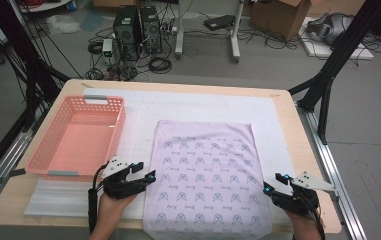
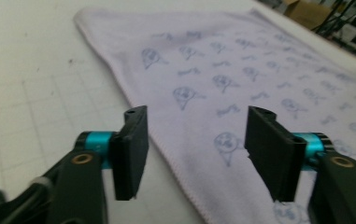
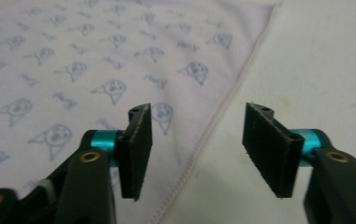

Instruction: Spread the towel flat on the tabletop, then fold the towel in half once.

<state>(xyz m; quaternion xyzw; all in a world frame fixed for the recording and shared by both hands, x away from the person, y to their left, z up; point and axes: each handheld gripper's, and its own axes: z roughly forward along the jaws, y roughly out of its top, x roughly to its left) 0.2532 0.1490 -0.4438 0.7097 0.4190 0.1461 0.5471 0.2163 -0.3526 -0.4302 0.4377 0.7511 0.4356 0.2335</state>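
Even, soft light — blurred gripper views

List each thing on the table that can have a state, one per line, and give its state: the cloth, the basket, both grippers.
Cloth: spread flat, near edge hanging over the table.
Pink basket: upright, empty.
Left gripper: open above the cloth's edge, holding nothing.
Right gripper: open above the opposite edge, holding nothing.

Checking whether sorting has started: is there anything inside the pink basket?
No: the pink basket in the high view shows a bare floor, while the towel lies flat on the mat beside it.
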